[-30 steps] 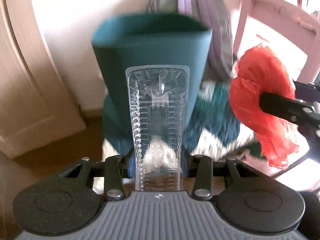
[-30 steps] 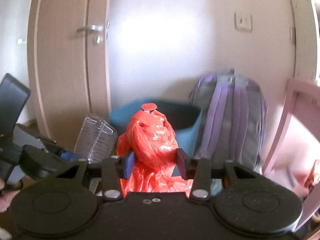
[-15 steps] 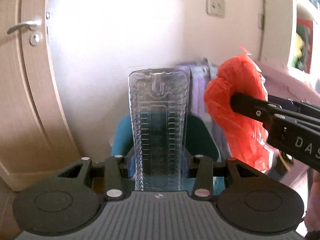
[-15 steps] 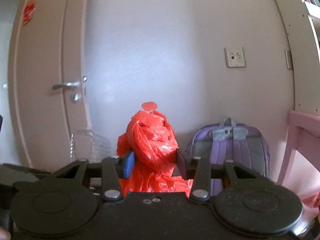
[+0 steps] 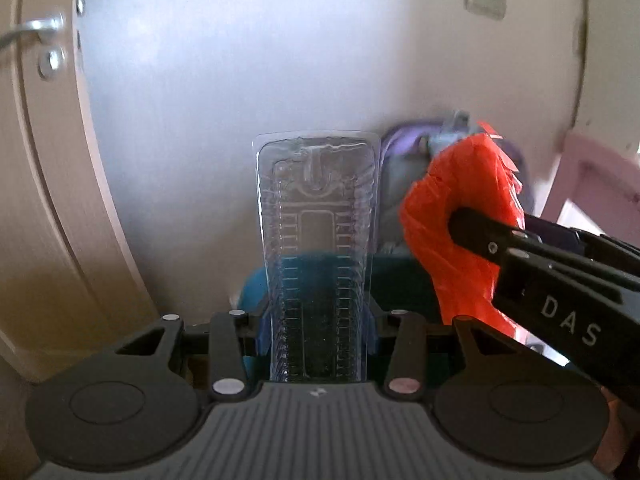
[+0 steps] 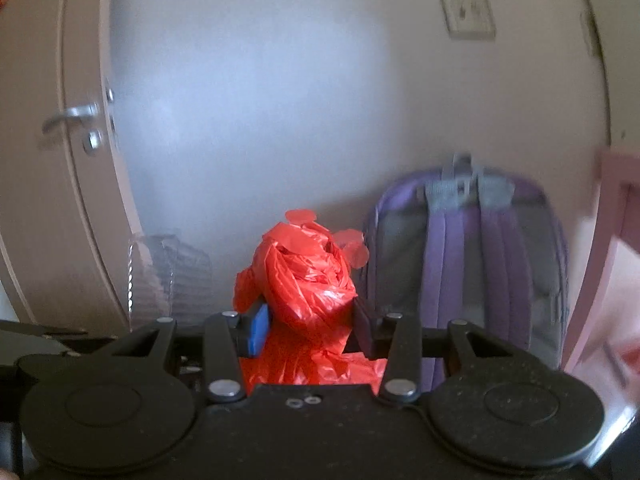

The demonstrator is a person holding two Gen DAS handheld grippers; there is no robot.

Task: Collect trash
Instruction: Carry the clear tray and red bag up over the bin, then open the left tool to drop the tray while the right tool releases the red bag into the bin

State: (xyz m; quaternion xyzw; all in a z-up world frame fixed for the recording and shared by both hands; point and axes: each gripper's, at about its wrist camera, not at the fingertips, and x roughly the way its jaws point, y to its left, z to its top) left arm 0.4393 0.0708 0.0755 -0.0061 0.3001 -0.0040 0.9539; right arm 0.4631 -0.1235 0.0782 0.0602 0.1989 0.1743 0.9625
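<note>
The wall (image 5: pixel 248 100) is faced by both wrist views, looking forward from low and near. The door (image 6: pixel 48 184) at left and purple backpack (image 6: pixel 480 264) are shared.

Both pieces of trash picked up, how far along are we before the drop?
Pickup looks done: the left gripper is clamped on the clear plastic tray, the right gripper on the crumpled red bag. In hand: carrying both. Left: release them into the teal bin, visible low ahead beside the purple backpack.
</note>
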